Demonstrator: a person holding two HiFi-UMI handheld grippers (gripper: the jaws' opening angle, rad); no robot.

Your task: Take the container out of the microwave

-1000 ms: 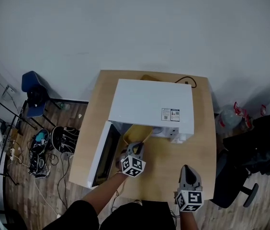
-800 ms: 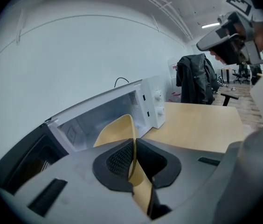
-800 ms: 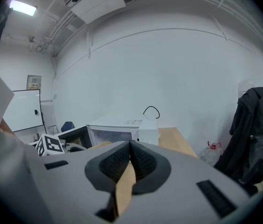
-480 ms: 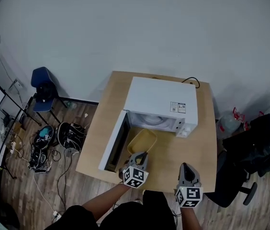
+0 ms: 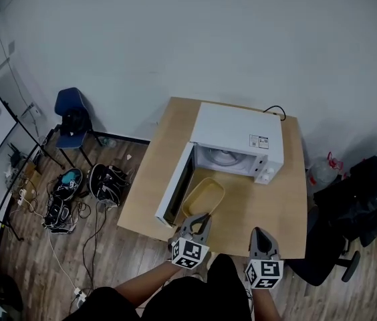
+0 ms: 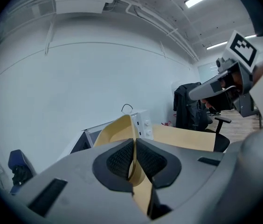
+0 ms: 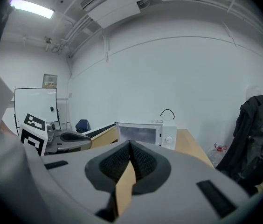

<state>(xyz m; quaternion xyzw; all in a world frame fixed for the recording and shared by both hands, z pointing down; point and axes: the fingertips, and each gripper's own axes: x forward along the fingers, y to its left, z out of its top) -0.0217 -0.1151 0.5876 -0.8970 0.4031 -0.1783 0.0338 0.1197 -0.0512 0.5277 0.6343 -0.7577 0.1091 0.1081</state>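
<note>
The white microwave (image 5: 238, 138) stands at the back of the wooden table (image 5: 275, 209), its door (image 5: 175, 187) swung open to the left. A shallow yellow container (image 5: 203, 197) is outside the oven, in front of its opening and over the table. My left gripper (image 5: 200, 218) is shut on the container's near rim; in the left gripper view the pads (image 6: 122, 160) pinch the yellow wall (image 6: 117, 129). My right gripper (image 5: 260, 233) hovers at the table's near edge, shut and empty (image 7: 129, 146), to the right of the container.
A black office chair with a dark jacket (image 5: 355, 209) sits right of the table, with a water bottle (image 5: 322, 172) behind it. On the floor to the left are a blue chair (image 5: 71, 116), bags and cables (image 5: 75, 192). A black cord (image 5: 274, 112) runs behind the microwave.
The left gripper has drawn the yellow container out of the microwave's opening toward the table's near edge. Both grippers have moved back toward the person.
</note>
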